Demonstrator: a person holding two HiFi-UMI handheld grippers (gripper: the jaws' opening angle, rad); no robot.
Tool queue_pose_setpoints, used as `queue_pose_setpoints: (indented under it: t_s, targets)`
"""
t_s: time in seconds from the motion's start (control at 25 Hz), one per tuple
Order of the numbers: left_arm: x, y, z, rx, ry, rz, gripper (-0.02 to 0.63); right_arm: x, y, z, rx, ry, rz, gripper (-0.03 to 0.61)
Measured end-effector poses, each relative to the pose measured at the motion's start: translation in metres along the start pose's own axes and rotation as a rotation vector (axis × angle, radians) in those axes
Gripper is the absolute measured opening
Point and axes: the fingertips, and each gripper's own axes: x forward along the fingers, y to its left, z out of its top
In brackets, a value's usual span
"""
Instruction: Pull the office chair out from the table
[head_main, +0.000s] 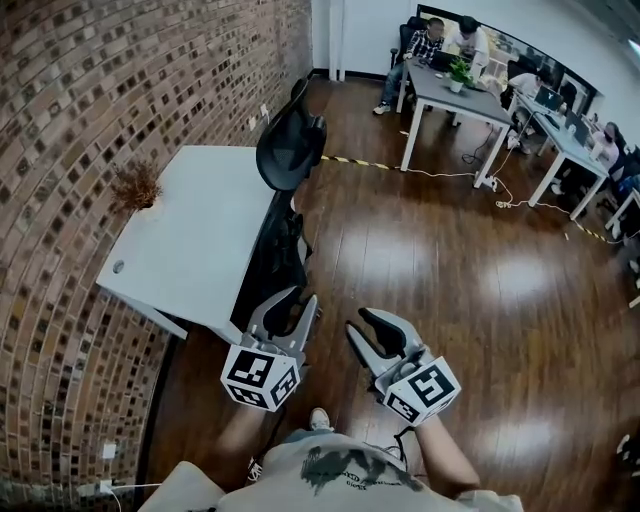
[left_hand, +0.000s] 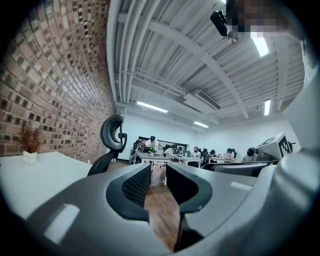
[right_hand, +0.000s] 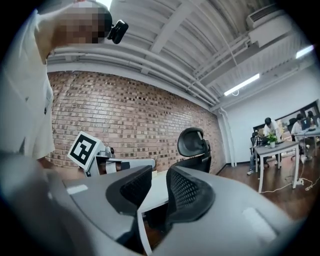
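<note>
Brick wall (head_main: 60, 200) lines the left of an office with a dark wooden floor (head_main: 430, 280). A white desk (head_main: 190, 240) stands against it, and a small dried plant (head_main: 135, 188) sits on the desk's wall side. Along the desk's open long edge the office chair (head_main: 290, 150) is tucked in close. It is black with a mesh back, and its curved headrest rises above the desktop.

Just off the desk's near corner the left gripper (head_main: 298, 300) hovers, its jaws slightly apart with only floor showing between them. Beside it, further from the desk, the right gripper (head_main: 360, 322) has its jaws parted by a similar narrow gap and holds nothing. The chair shows beyond them, untouched.

This looks like the approach step, since neither gripper has a hold yet. The next move probably calls for bringing the jaws to a firm edge of the backrest or an armrest. They would then close there and draw the chair straight away from the desk, so it clears the desk's edge without twisting.
</note>
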Motion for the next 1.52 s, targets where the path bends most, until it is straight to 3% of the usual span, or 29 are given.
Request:
queue_pose_setpoints:
  t_s: [0.48,1.24,1.52]
  targets:
    - [0.033,0.047,0.008,0.013,-0.007,0.074,0.094,0.052,-0.037,0.006,-0.012,-0.015,0.039,0.104]
    - [0.177,0.083,0.007,0.042,0.010,0.373,0.129,0.116,-0.233,0.041,-0.043,-0.072,0.284,0.115]
    - [0.200,0.098,0.033,0.080,-0.024,0.490,0.138,0.150,-0.269,0.046,-0.077,-0.064,0.395,0.126]
